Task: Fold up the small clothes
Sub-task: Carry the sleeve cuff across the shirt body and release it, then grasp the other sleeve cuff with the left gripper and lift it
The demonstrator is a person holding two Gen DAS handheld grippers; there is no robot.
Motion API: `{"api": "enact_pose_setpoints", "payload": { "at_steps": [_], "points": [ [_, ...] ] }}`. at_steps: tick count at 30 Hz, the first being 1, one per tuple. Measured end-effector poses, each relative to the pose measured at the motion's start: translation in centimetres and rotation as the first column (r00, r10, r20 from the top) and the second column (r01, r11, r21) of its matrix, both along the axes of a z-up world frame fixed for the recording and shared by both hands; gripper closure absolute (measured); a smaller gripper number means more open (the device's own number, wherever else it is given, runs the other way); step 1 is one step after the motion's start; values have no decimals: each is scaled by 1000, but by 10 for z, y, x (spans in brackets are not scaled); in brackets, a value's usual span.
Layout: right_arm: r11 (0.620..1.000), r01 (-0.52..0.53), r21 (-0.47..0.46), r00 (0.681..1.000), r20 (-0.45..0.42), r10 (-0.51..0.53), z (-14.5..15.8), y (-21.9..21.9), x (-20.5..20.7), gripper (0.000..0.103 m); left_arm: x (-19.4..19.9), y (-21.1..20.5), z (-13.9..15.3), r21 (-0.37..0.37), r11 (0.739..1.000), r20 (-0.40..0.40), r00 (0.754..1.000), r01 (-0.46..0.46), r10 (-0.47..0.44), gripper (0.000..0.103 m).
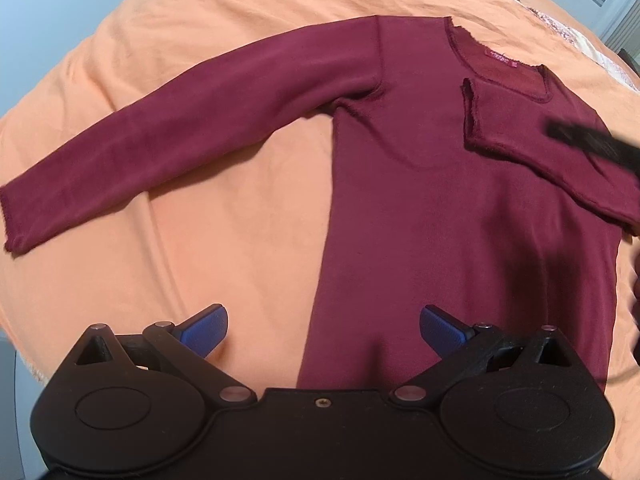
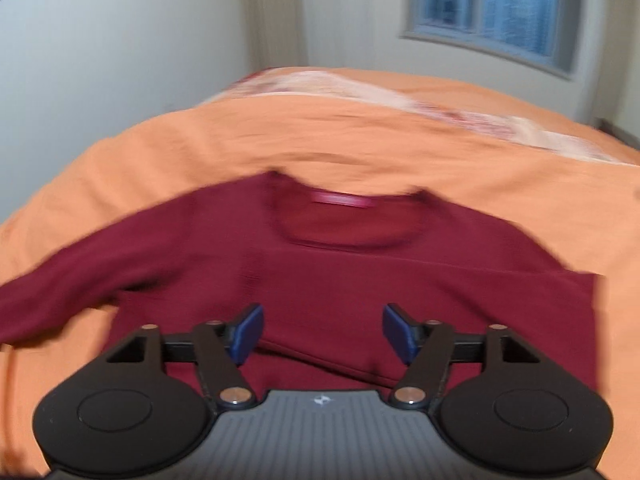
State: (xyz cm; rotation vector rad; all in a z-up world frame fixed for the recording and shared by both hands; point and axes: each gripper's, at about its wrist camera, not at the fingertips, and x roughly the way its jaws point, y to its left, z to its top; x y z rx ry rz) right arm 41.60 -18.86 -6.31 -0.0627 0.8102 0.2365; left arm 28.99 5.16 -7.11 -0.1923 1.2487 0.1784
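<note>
A dark red long-sleeved top [image 1: 440,208] lies flat, front up, on a bed covered by an orange bedspread [image 1: 224,240]. Its neckline, with a pink label [image 1: 501,58] inside the collar, points away from the cameras.

In the left wrist view, one sleeve [image 1: 168,136] stretches out straight across the bedspread toward the left. The other sleeve [image 1: 532,152] is folded inward and lies across the chest, its cuff just below the neckline. A dark blurred shape crosses that folded sleeve at the right edge of the view; what it is cannot be told.

The left tool [image 1: 323,330] hovers above the lower hem area, its blue-padded fingers [image 1: 206,330] spread wide and holding nothing. The right tool [image 2: 322,334] hangs over the middle of the top, its fingers also spread apart and empty. The right wrist view is motion-blurred.

Beyond the bed are pale walls and a window [image 2: 492,12]. A patterned cloth [image 2: 460,116] lies across the far end of the bed. No containers appear in either view.
</note>
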Motion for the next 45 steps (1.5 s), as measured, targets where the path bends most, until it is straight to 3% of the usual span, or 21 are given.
{"api": "enact_pose_setpoints", "payload": {
  "at_steps": [6, 8, 9, 10, 13, 17, 18, 19, 23, 25, 29, 32, 34, 38, 40, 43, 45],
  "points": [
    [960, 241, -144, 968, -34, -248, -14, -102, -25, 26, 57, -32, 1, -12, 997, 85, 994, 76, -75, 1],
    [937, 296, -185, 948, -60, -312, -23, -130, -28, 30, 81, -48, -1, -4, 994, 115, 988, 108, -107, 1],
    [928, 312, -203, 942, -64, -331, -26, -140, -29, 37, 94, -56, -3, 3, 993, 130, 984, 121, -120, 1],
    [921, 323, -220, 936, -68, -344, -30, -149, -28, 42, 107, -65, -5, 12, 991, 143, 981, 131, -131, 1],
    [920, 324, -221, 936, -68, -346, -41, -165, -22, 42, 145, -84, -19, 55, 989, 148, 979, 135, -141, 1],
    [937, 240, -255, 967, -20, -253, -53, -160, -8, 47, 184, -97, -40, 98, 988, 113, 986, 115, -126, 1],
    [943, 213, -256, 975, -10, -223, -53, -156, -5, 65, 190, -97, -46, 113, 988, 99, 988, 110, -121, 1],
    [950, 189, -249, 980, -21, -200, -53, -155, 0, 98, 195, -98, -51, 131, 986, 77, 991, 103, -113, 2],
    [942, 279, -185, 958, -18, -287, -38, -157, -2, 97, 201, -96, -63, 130, 988, 31, 996, 80, -85, 2],
    [937, 325, -130, 938, -78, -337, -41, -162, -8, 97, 200, -91, -66, 106, 992, 30, 997, 61, -65, 1],
    [932, 346, -104, 912, -194, -360, -67, -164, -9, 97, 200, -84, -70, 76, 996, 19, 999, 44, -46, 1],
    [919, 389, -66, 900, -187, -394, -60, -168, -7, 86, 198, -81, -61, 74, 995, 29, 998, 60, -62, 2],
    [911, 407, -70, 894, -176, -412, -52, -168, -11, 57, 192, -78, -51, 75, 995, 51, 996, 72, -76, 2],
    [909, 408, -85, 892, -176, -417, -39, -157, -29, 33, 168, -65, -30, 61, 996, 97, 993, 68, -74, 1],
    [911, 405, -79, 892, -183, -413, -34, -147, -42, 14, 149, -51, -23, 45, 998, 108, 993, 42, -47, 1],
    [920, 388, -54, 899, -199, -391, -24, -132, -69, 2, 117, -22, -19, 19, 999, 109, 994, -32, 30, 1],
    [934, 357, -32, 908, -222, -355, -20, -117, -85, 0, 91, 7, -16, 3, 994, 127, 986, -108, 107, 1]
  ]
}}
